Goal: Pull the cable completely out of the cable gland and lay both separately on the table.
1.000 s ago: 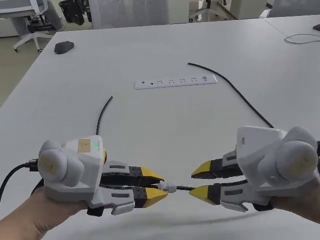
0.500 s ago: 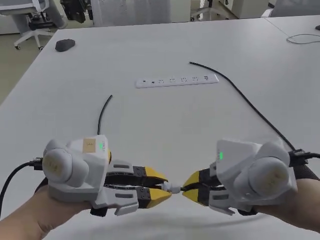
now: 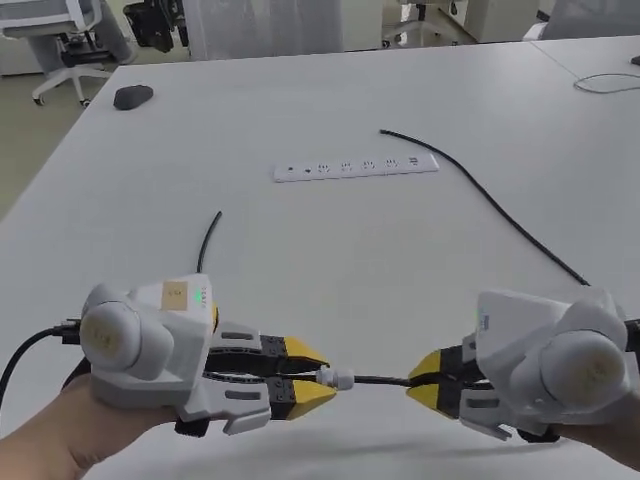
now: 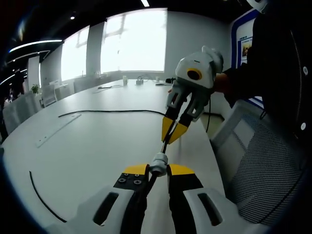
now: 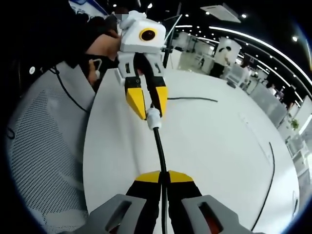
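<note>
Left gripper (image 3: 312,374) is clamping the cable gland (image 3: 336,379); right gripper (image 3: 424,380) is pinching the cable (image 3: 380,380) near it, above the table (image 3: 330,260). Cable is running straight between the 2 grippers, so pull goes along that line; inserted length unclear.
</note>
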`<move>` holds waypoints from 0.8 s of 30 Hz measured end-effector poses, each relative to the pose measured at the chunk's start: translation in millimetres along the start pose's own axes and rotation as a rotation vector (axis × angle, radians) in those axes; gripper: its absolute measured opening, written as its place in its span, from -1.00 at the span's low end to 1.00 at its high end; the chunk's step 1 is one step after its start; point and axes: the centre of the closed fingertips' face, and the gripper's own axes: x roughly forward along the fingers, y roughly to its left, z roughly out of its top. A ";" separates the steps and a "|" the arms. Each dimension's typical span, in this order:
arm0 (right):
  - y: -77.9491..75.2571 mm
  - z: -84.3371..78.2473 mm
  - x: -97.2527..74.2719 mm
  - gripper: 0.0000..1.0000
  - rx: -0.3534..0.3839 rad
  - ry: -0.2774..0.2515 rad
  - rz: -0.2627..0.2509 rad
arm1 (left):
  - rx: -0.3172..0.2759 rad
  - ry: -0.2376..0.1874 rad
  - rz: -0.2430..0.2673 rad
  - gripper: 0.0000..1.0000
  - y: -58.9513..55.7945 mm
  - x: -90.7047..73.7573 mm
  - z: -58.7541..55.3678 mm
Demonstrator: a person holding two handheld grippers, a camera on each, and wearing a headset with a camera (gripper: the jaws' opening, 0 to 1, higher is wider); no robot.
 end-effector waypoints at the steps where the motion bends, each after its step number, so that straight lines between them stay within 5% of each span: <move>1: 2.0 -7.1 -2.1 -1.00 0.048 0.010 0.015 | -0.007 0.000 -0.004 -0.70 -0.8 0.1 -0.3; 19: -32.3 -80.8 -32.2 -1.00 0.167 0.133 -0.130 | -0.008 0.016 0.002 -0.70 -2.3 -2.2 -0.9; 24: -37.1 -103.5 -34.9 -1.00 0.162 0.215 -0.155 | -0.008 0.022 0.006 -0.70 -1.8 -2.9 -2.3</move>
